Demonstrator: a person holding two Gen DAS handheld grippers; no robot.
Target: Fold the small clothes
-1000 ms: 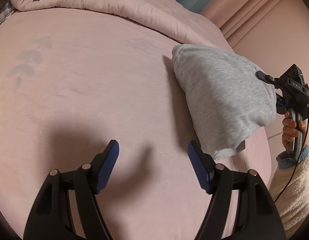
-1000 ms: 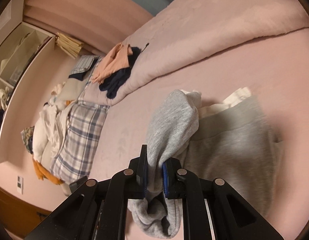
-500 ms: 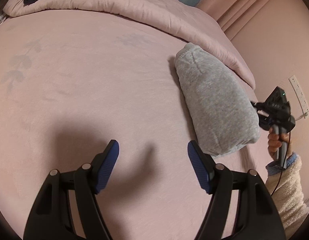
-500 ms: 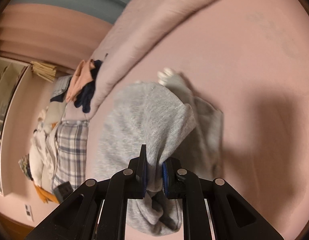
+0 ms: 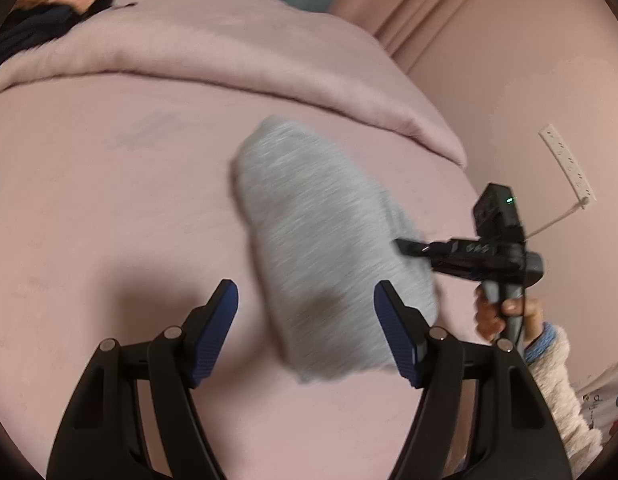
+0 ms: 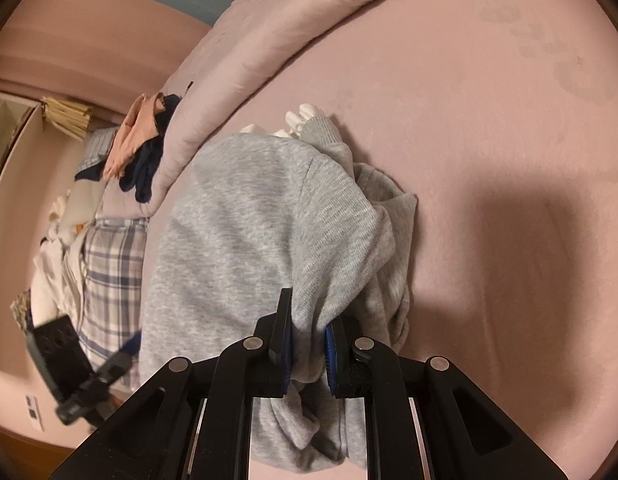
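Pink bedsheet (image 5: 109,208), rolled duvet (image 5: 229,52), pink curtains (image 5: 421,12). My right gripper (image 6: 307,336) clamps grey sweatshirt (image 6: 249,220); left gripper (image 5: 305,320) agape, empty.

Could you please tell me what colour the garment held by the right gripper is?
Heathered light grey garment, clearest in the right wrist view.

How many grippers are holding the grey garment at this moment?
1. The right gripper is shut on a fold of the grey garment over the pink bed. The left gripper is open and holds nothing; the garment lies beyond its fingers.
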